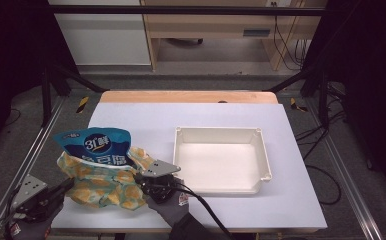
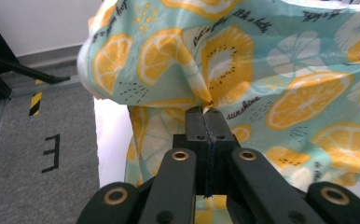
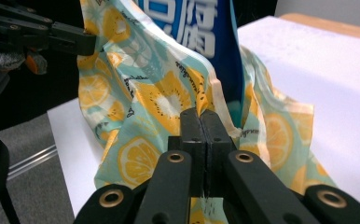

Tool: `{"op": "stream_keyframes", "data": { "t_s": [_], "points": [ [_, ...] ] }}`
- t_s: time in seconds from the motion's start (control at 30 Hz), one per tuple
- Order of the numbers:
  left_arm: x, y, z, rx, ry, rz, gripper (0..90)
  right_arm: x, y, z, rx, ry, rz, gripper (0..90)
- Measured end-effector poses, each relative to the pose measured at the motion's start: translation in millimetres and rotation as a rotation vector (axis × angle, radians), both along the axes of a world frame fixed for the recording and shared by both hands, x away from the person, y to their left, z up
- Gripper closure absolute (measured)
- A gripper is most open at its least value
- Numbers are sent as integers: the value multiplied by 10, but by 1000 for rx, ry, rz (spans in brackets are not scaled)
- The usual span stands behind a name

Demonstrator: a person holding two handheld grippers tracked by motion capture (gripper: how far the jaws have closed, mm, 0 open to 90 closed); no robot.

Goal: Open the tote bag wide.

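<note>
Both grippers pinch the bag; the pouch is not out yet.
The left gripper (image 2: pixel 205 112) and right gripper (image 3: pixel 200 114) jaws are pressed on the lemon-print cloth bag (image 1: pixel 101 182); the blue plastic pouch (image 1: pixel 97 146) sticks out, and the white plastic tray (image 1: pixel 266 160) on the right holds nothing.

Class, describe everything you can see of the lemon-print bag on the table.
The bag is soft, thin cloth, pale teal with orange citrus slices and small black script. It lies crumpled and slumped at the table's front left corner, mouth open upward, with a blue packet standing out of it. The left hand-held gripper and the right hand-held gripper each pinch a fold of its fabric, jaws shut.
</note>
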State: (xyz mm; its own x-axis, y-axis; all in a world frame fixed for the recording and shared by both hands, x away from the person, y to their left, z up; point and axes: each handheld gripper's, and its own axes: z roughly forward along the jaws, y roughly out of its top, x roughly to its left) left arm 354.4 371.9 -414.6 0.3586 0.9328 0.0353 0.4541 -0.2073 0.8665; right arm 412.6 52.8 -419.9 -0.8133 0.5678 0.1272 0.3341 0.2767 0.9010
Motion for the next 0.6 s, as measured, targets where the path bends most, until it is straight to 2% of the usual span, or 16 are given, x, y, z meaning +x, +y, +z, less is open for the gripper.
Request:
{"op": "stream_keyframes", "data": {
  "t_s": [0.17,0.6],
  "points": [
    [23,37,-91,7,40,11,897,11,30,-103,-26,17,-3,896],
    [113,60,-293,49,137,-2,897,35,132,-301,-77,51,-4,887]
  ]
}}
